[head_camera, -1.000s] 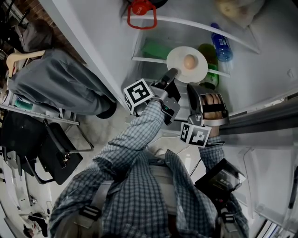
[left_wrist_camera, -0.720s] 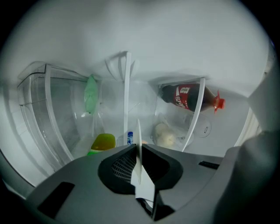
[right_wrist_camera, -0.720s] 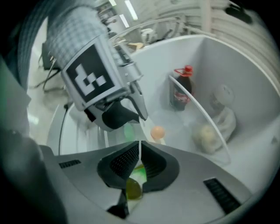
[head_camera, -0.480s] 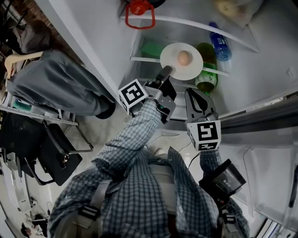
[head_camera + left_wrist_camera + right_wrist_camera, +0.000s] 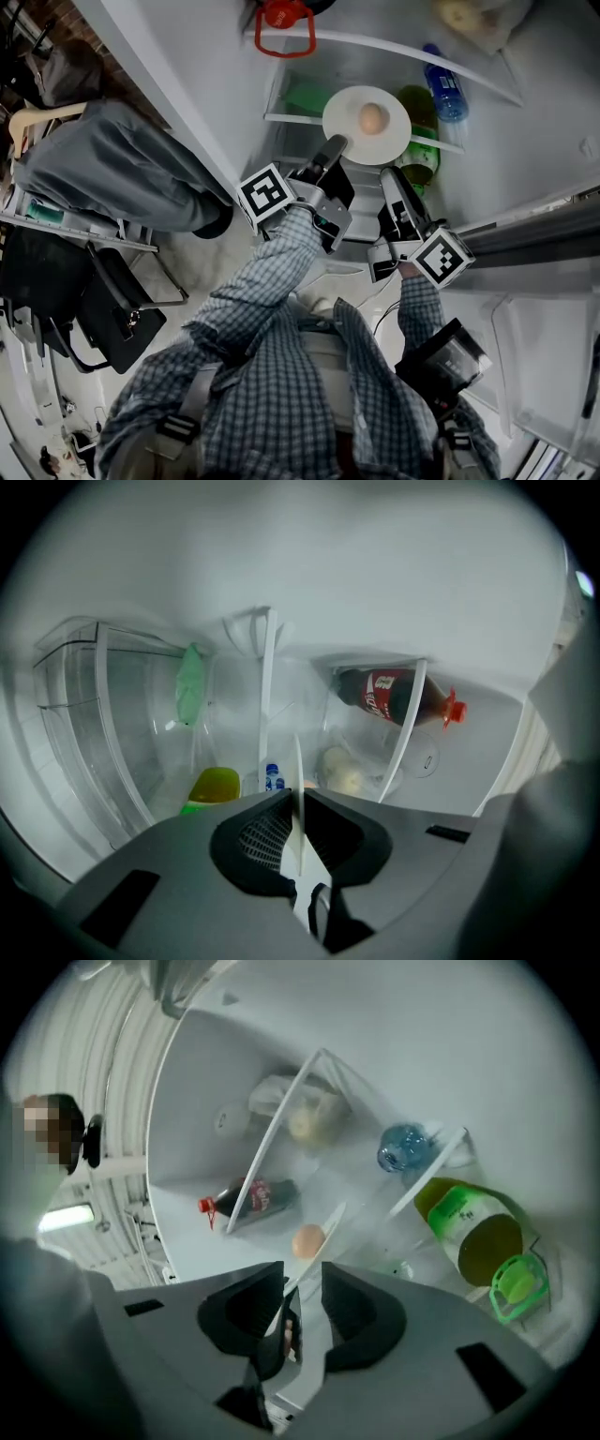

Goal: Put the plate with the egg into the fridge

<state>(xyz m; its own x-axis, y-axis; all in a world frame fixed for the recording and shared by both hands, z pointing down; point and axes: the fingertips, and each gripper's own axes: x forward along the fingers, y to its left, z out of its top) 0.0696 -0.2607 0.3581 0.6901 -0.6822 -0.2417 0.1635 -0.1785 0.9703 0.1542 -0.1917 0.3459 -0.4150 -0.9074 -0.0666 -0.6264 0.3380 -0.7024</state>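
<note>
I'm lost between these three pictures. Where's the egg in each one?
Head view: the egg sits on the white plate, top centre.
Left gripper view: only a sliver shows, low centre, right of the plate's edge.
Right gripper view: near the centre.
Shared landmark: the green bottle beside the plate.

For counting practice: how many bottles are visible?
3: a cola bottle lying on its side, a water bottle near the plate, a green bottle beside it. Others may be hidden.
</note>
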